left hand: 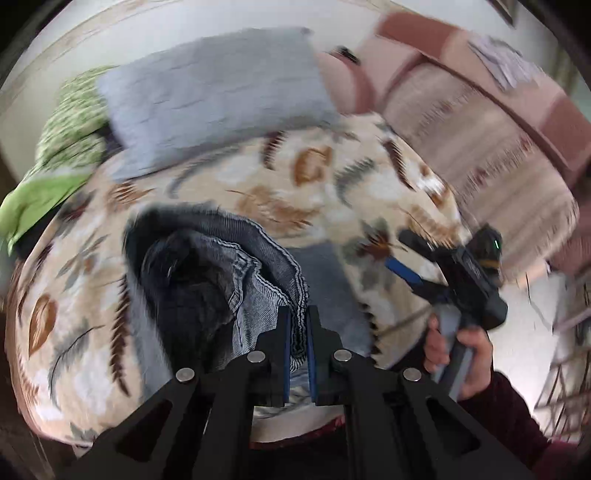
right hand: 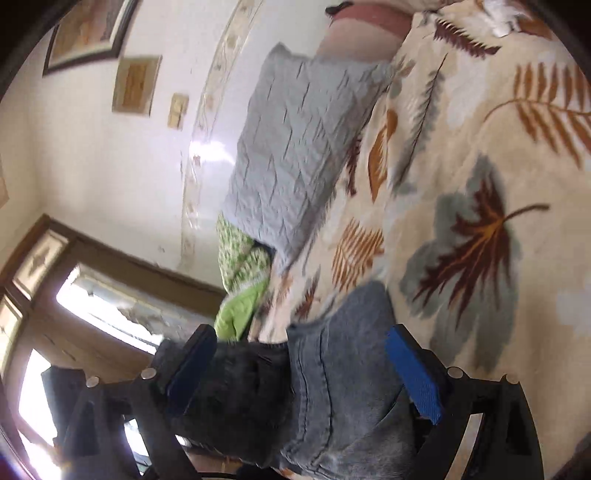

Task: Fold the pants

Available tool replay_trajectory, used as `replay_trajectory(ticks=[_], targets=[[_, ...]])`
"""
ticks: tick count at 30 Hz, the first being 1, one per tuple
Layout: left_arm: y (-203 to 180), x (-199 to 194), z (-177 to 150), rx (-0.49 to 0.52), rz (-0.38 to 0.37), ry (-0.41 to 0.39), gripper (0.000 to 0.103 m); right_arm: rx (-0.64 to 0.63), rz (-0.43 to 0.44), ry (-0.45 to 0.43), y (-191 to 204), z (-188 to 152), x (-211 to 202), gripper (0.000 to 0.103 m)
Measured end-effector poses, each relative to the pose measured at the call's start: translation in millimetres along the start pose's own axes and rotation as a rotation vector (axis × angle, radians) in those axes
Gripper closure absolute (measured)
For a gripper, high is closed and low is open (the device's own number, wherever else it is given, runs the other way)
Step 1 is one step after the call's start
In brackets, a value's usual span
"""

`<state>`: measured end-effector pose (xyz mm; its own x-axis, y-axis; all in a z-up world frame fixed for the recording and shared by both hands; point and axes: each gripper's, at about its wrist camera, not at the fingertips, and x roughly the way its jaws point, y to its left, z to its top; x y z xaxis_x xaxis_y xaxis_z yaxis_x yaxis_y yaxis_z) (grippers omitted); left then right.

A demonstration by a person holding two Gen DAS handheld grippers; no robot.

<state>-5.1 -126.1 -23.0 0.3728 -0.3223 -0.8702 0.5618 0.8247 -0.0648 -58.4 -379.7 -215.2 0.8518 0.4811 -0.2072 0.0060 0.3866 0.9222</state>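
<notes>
Left tongs (left hand: 298, 325) clamped on grey pants (left hand: 255, 280) hem, right tongs (right hand: 303, 369) spread apart around pants, leaf-print blanket (right hand: 461, 147).

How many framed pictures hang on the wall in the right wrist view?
3. A large dark-framed picture at the top left corner, a medium light-framed one just right of it, and a small one further right. Others may be hidden outside the frame.

One pair of jeans (left hand: 229, 280), one grey pillow (left hand: 218, 96), one leaf-print blanket (left hand: 332, 177), three wall frames (right hand: 136, 85).
</notes>
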Motion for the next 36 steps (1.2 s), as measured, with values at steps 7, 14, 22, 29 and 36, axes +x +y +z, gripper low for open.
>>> replay_trajectory(ticks=[7, 14, 22, 29, 36], targets=[[66.3, -16.5, 10.4, -0.166, 0.135, -0.075, 0.093, 0.014, 0.032, 0.027, -1.8, 8.3, -11.6, 0.007], [199.9, -13.1, -46.0, -0.429, 0.262, 0.003, 0.086, -0.044, -0.003, 0.21, 7.1, -18.9, 25.7, 0.007], [227.7, 72.7, -121.3, -0.47, 0.178, 0.171, 0.086, 0.003, 0.141, 0.373, 40.0, -56.8, 43.1, 0.007], [240.2, 105.4, -136.3, -0.509, 0.05, 0.176, 0.086, 0.04, 0.06, 0.448, 42.9, -99.8, 84.1, 0.007], [219.3, 112.2, -137.6, -0.472, -0.06, 0.171, 0.088, -0.08, -0.097, 0.465, 57.2, -126.0, 139.5, 0.036]])
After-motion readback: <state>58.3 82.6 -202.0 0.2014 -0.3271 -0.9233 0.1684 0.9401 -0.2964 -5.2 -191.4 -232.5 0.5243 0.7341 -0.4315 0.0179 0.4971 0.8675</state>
